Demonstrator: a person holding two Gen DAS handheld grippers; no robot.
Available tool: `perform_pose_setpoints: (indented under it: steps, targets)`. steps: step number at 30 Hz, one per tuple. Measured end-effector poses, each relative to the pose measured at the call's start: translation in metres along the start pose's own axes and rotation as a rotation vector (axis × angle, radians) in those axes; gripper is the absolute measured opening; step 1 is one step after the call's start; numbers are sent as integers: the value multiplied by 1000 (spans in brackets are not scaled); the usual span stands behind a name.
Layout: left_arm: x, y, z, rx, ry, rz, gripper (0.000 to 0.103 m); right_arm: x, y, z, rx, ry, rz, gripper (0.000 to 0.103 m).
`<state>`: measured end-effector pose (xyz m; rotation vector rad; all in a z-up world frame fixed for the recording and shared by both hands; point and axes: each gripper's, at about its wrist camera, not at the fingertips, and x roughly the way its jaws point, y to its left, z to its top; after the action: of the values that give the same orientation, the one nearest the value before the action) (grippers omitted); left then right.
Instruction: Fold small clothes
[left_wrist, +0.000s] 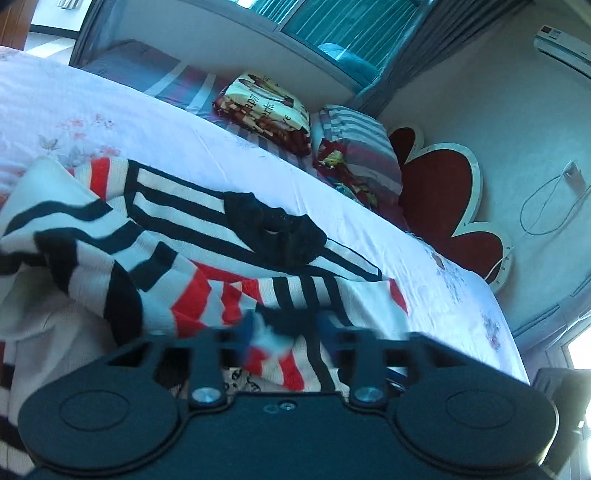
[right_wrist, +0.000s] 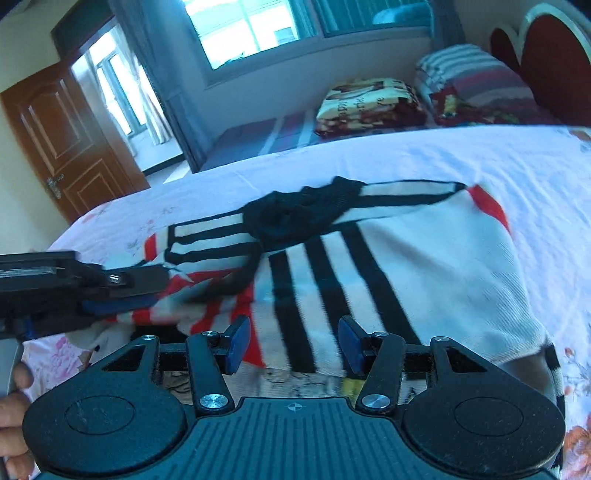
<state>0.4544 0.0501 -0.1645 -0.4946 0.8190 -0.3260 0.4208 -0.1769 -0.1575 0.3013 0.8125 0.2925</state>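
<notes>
A small knit sweater (right_wrist: 424, 258) with white, black and red stripes and a black collar (right_wrist: 295, 218) lies on the bed. My left gripper (left_wrist: 286, 332) is shut on a red-striped edge of the sweater (left_wrist: 207, 236), lifting it. In the right wrist view the left gripper (right_wrist: 147, 295) comes in from the left, clamped on that cloth. My right gripper (right_wrist: 293, 345) is open and empty, just above the sweater's near hem, jaws wide apart.
The bed has a pale floral sheet (right_wrist: 480, 158). A folded patterned blanket (right_wrist: 369, 103) and striped pillows (right_wrist: 472, 77) lie at the far side by a red headboard (left_wrist: 443, 199). A brown door (right_wrist: 62, 140) is at the left.
</notes>
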Motion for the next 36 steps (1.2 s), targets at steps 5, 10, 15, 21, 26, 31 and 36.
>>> perform_pose_setpoints:
  steps: [5, 10, 15, 21, 26, 31, 36]
  targets:
    - [-37, 1, 6, 16, -125, 75, 78, 4, 0, 3, 49, 35, 72, 53]
    - [-54, 39, 19, -21, -177, 265, 78, 21, 5, 4, 65, 80, 54, 53]
    - [-66, 85, 13, -88, -179, 382, 77, 36, 19, 1, 40, 87, 51, 18]
    - [-69, 99, 11, -126, -160, 380, 78, 20, 33, 11, -54, -7, 38, 8]
    - [-52, 98, 13, -153, -133, 328, 79, -5, 29, 36, -203, -117, -63, 8]
    - [-21, 95, 15, -188, -81, 274, 80, -6, -11, 41, -198, -102, -190, 8]
    - [5, 98, 7, -162, -43, 310, 34, 15, -41, 25, -163, 17, -233, 9]
